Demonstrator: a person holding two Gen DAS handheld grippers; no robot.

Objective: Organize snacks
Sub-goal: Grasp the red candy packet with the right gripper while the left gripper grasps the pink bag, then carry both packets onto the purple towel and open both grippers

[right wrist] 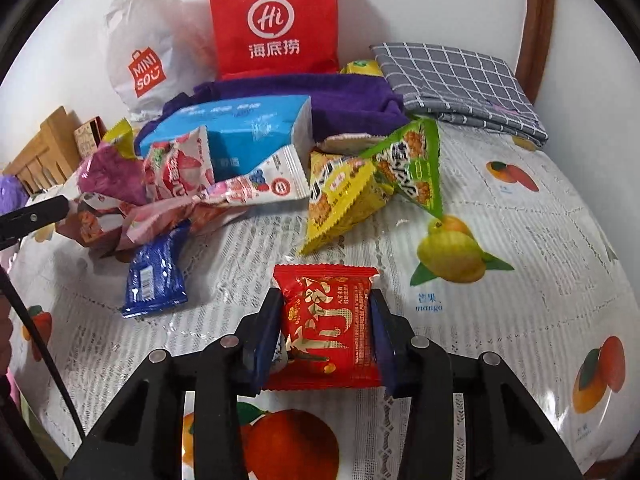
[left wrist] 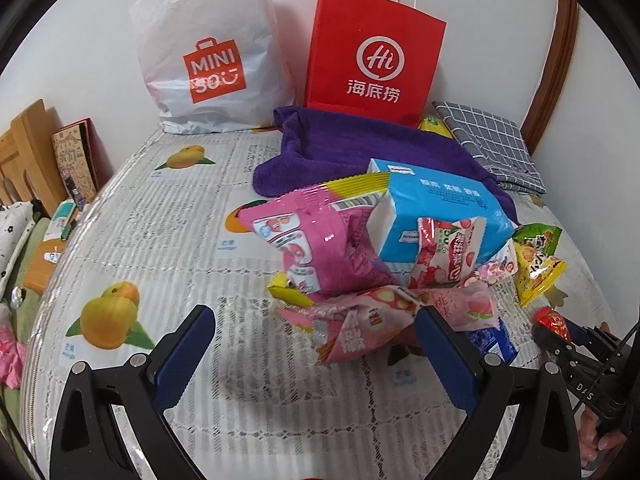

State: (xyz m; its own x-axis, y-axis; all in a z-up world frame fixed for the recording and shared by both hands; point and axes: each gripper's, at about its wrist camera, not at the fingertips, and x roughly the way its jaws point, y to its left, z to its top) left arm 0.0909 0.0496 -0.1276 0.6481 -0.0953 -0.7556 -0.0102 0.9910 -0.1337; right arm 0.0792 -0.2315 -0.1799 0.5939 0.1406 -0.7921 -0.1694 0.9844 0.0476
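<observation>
Low centre of right view, my right gripper [right wrist: 326,332] pinching red packet [right wrist: 328,320] by sides, ready to lift; left gripper [left wrist: 316,344] spread, facing pink packets [left wrist: 320,248] for next pick.

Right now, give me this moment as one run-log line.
left gripper: open, over pink packets | right gripper: shut on red packet | red bag, white bag: upright at wall

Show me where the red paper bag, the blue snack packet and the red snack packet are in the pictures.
red paper bag [left wrist: 374,62]: left wrist view, on its front by the white logo.
blue snack packet [right wrist: 154,276]: right wrist view, on the middle of the wrapper.
red snack packet [right wrist: 326,320]: right wrist view, on its printed face between the jaws.
</observation>
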